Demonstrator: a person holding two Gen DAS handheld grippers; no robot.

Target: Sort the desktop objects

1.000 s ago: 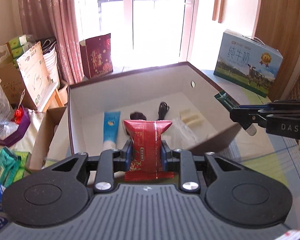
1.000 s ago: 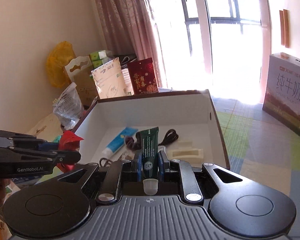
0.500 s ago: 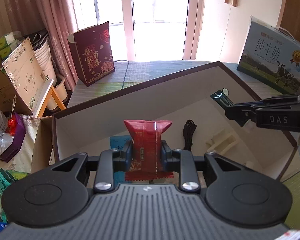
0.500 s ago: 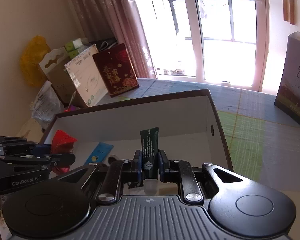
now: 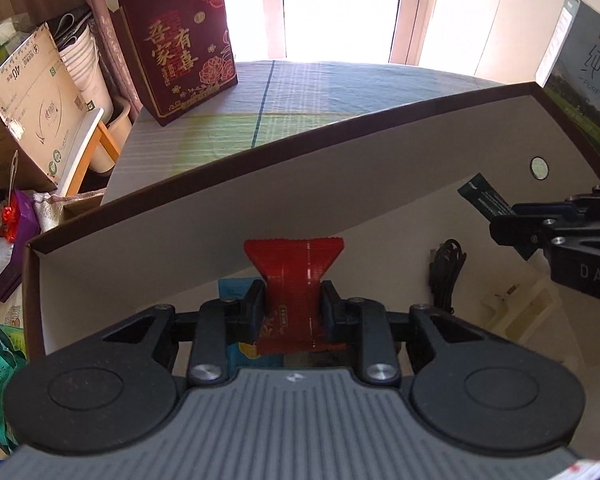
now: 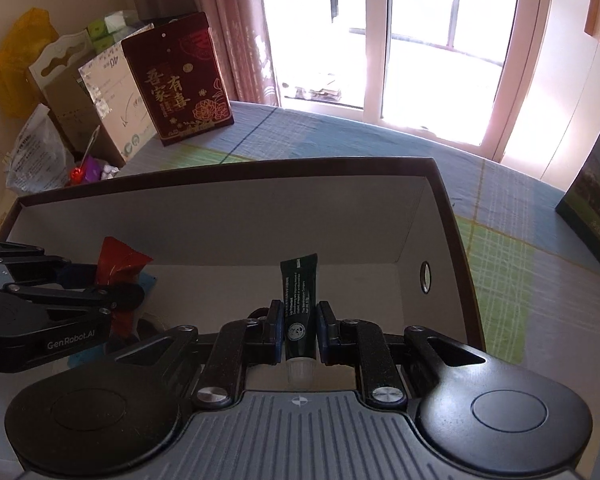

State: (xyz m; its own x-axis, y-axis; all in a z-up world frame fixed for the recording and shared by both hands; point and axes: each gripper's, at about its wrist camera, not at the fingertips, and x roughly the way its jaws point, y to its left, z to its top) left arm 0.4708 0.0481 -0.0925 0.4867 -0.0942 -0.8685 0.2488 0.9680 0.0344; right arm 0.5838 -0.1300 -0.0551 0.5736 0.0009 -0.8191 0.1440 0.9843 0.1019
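left gripper [image 5: 292, 308]: clamped on red snack packet [image 5: 294, 280], centre frame, over box [image 5: 340, 168]. right gripper [image 6: 298, 330]: clamped on dark green tube [image 6: 299, 300], centre frame, inside box. advised: each item is lowered onto bare floor, clear of black cable [image 5: 446, 276], before release.

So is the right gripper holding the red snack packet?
No, the right gripper is clamped on a dark green tube; the red snack packet sits in the left gripper.

Black grippers [image 5: 294, 304] – silver screws, ribbed grey
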